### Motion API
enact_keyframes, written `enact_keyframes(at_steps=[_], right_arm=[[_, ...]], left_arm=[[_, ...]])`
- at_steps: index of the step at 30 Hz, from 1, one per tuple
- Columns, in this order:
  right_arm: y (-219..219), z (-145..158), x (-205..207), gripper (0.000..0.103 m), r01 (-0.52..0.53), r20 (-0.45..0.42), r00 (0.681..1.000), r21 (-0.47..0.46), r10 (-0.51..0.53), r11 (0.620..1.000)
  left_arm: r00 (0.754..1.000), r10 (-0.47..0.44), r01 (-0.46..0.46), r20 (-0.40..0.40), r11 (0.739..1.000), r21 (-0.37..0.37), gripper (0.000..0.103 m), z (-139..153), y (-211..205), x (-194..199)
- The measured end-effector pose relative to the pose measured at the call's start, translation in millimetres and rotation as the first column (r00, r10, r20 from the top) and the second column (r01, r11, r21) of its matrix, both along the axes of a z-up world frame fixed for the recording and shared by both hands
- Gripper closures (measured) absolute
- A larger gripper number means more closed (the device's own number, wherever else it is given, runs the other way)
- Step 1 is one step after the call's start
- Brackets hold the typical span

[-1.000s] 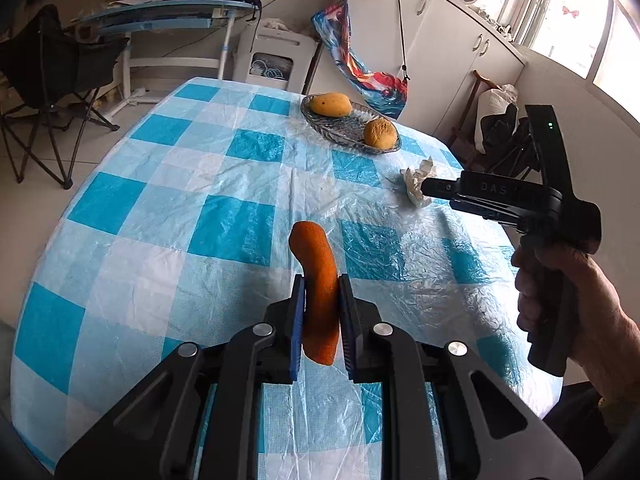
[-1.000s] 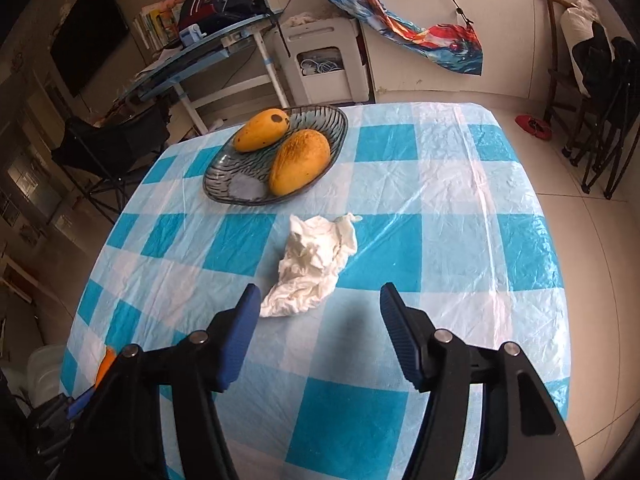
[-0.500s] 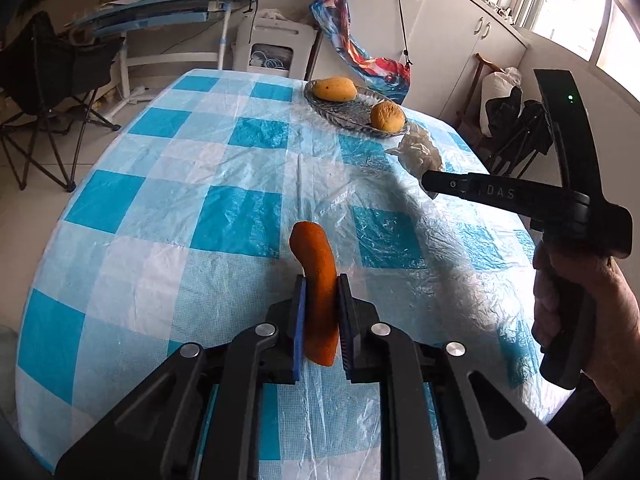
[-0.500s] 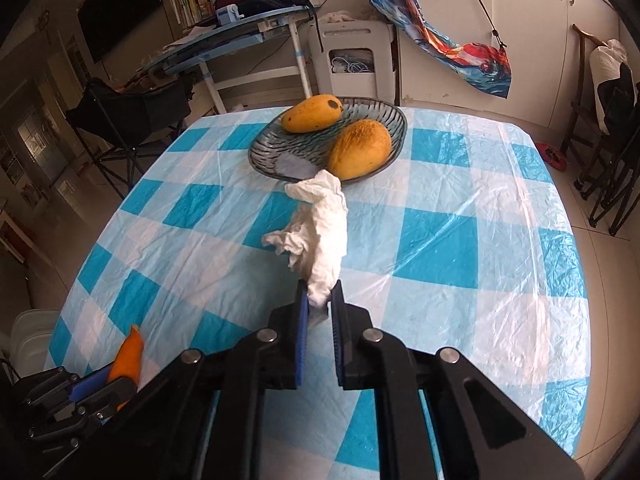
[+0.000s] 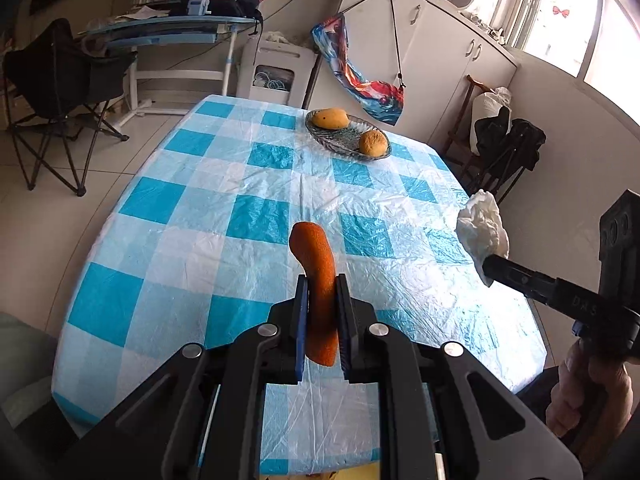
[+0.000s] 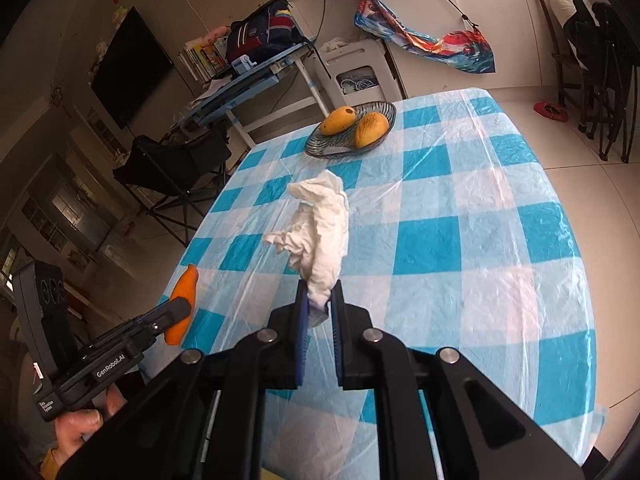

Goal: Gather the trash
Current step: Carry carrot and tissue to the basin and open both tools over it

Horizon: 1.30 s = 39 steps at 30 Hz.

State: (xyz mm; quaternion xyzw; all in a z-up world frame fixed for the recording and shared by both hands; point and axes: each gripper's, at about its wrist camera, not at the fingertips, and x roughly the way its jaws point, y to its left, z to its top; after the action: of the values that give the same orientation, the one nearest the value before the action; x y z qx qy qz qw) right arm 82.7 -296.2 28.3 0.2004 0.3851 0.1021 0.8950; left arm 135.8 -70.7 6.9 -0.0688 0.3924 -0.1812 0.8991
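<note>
My left gripper [image 5: 322,286] is shut on an orange peel [image 5: 316,272] and holds it above the near part of the checked table [image 5: 208,208]. The peel also shows in the right wrist view [image 6: 183,304], held at the left. My right gripper [image 6: 319,296] is shut on a crumpled white tissue [image 6: 320,232] and holds it in the air above the table. In the left wrist view the tissue [image 5: 482,232] hangs at the right beyond the table's edge, on the tip of the right gripper [image 5: 489,268].
A glass dish [image 5: 344,144] with two mangoes [image 5: 330,118] stands at the table's far end; it also shows in the right wrist view [image 6: 320,148]. Folding chairs [image 5: 60,80], a desk [image 5: 168,32] and white cabinets [image 5: 440,48] surround the table.
My right gripper closed on the tissue, lifted it off the table and drew back toward the near right edge. My left gripper kept its hold on the peel and pulled back and up.
</note>
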Motion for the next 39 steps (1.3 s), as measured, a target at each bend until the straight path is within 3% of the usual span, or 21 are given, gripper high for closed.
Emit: enact_keyframes(at_steps=[6, 20, 26, 29, 32, 36, 37, 39], right_arm=[[15, 6, -36, 0.091, -0.029, 0.024, 0.999, -0.046, 0.030, 0.999], [35, -11, -89, 0.091, -0.075, -0.029, 0.997, -0.030, 0.074, 0.997], [51, -21, -99, 0.091, -0.123, -0.068, 0.991, -0.053, 0.119, 0.991], [66, -36, -97, 0.091, -0.187, -0.157, 0.972, -0.081, 0.173, 0.979], [85, -62, -97, 0.090, -0.273, -0.292, 0.930, -0.142, 0.223, 0.951], [100, -82, -95, 0.086, -0.337, -0.396, 0.887, -0.202, 0.238, 0.920], [97, -83, -95, 0.082, -0.321, -0.401, 0.890, -0.211, 0.218, 0.923], [85, -81, -95, 0.063, -0.263, -0.391, 0.905, -0.206, 0.167, 0.943]], left_arm=[[1.000, -0.007, 0.007, 0.006, 1.000, 0.007, 0.090, 3, 6, -32], [0.999, -0.004, 0.003, 0.032, 1.000, 0.022, 0.090, 16, 25, -84], [0.999, -0.005, 0.004, 0.039, 1.000, 0.025, 0.090, 19, 32, -99], [0.999, -0.012, 0.011, 0.032, 1.000, 0.029, 0.090, 18, 34, -105], [0.999, -0.040, 0.041, -0.014, 0.999, 0.023, 0.090, 8, 33, -113], [0.982, -0.086, 0.088, -0.166, 0.996, 0.003, 0.090, -26, 28, -122], [0.975, -0.097, 0.101, -0.200, 0.995, 0.010, 0.090, -36, 26, -126], [0.957, -0.132, 0.141, -0.257, 0.990, 0.018, 0.090, -52, 23, -134]])
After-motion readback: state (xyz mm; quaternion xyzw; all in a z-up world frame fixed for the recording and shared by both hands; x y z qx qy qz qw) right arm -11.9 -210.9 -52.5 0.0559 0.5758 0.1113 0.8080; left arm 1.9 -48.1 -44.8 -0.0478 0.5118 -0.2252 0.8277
